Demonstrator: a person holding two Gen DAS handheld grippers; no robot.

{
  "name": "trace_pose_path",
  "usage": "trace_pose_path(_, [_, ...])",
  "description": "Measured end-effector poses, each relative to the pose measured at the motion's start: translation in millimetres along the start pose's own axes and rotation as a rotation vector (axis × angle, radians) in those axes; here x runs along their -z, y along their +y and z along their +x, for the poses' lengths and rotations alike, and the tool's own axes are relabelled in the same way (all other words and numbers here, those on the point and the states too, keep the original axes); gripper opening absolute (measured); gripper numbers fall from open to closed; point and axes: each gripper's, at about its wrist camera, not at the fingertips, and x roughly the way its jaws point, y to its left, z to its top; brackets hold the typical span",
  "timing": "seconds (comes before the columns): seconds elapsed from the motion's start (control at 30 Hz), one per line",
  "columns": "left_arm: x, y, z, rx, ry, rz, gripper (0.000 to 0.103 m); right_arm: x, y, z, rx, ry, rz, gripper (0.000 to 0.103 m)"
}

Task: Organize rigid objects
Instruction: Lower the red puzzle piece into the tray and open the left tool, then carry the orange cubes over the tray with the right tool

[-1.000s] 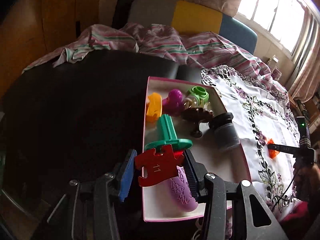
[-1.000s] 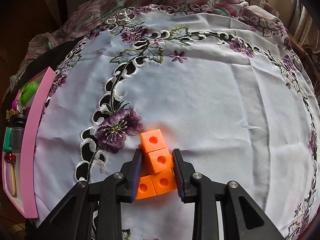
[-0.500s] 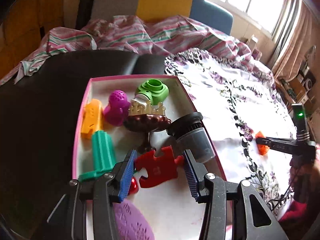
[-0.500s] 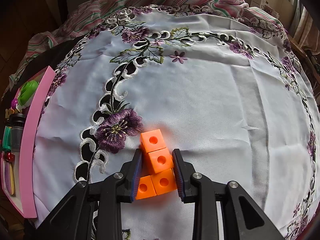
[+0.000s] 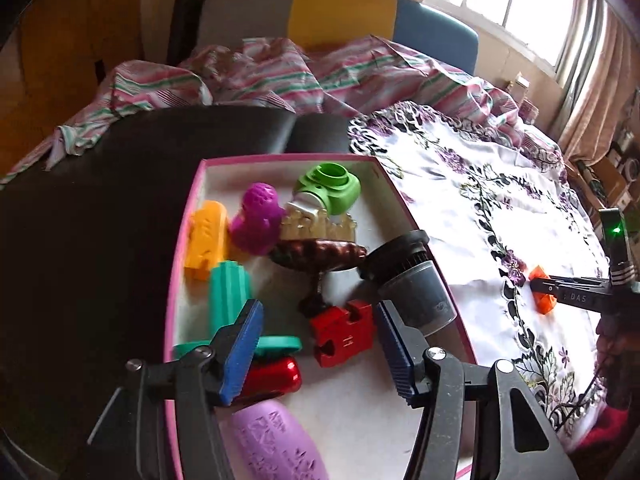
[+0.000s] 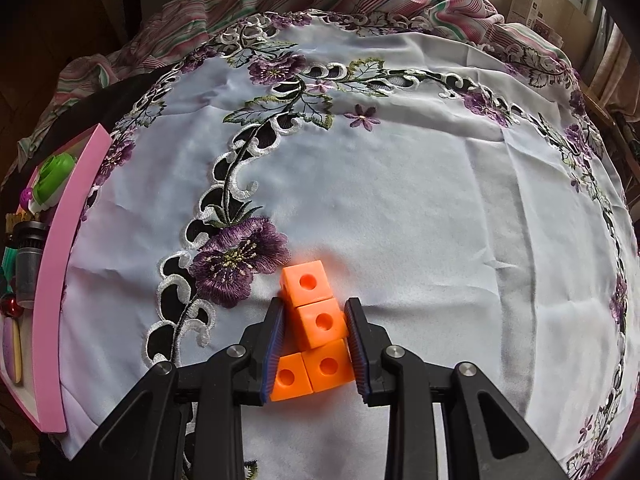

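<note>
A red puzzle piece (image 5: 344,338) lies on the floor of the pink-rimmed white box (image 5: 176,280), between the blue pads of my left gripper (image 5: 318,312). Its jaws are opening and neither pad presses on the piece. In the right wrist view my right gripper (image 6: 315,308) is shut on a cluster of orange cubes (image 6: 308,284) resting on the embroidered white cloth (image 6: 400,200). The same orange cubes (image 5: 542,300) show far right in the left wrist view, with a hand behind that gripper.
The box also holds a teal ridged piece (image 5: 230,296), an orange toy (image 5: 206,240), a magenta figure (image 5: 258,220), a green toy (image 5: 330,188), a brown goblet (image 5: 320,254), a dark cup (image 5: 412,280), a shiny red piece (image 5: 272,376) and a lilac oval (image 5: 280,440). Striped fabric lies behind.
The left gripper carried the red puzzle piece from the box's near end to over its middle, then spread its jaws and the piece dropped onto the box floor. The right gripper stayed still.
</note>
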Motion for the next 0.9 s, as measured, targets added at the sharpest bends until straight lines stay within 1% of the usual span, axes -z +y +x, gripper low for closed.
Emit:
trace_pose_path(0.13, [4,4,-16,-0.048,-0.019,-0.003,0.059,0,1,-1,0.009,-0.004,-0.012,0.030])
trace_pose_path(0.2, [9,7,-24,-0.073,-0.024,-0.017,0.061,0,2,-2,0.017,-0.008,-0.021,0.030])
trace_pose_path(0.37, [18,17,-38,-0.107,-0.032,-0.031,0.062,0,3,-2,0.027,-0.017,-0.034,0.030])
trace_pose_path(0.6, [28,30,-51,-0.135,-0.049,-0.054,0.062,0,3,-2,0.029,-0.025,-0.035,0.030])
trace_pose_path(0.9, [38,48,-57,-0.152,-0.047,-0.093,0.062,1,7,-2,0.043,-0.034,-0.043,0.030])
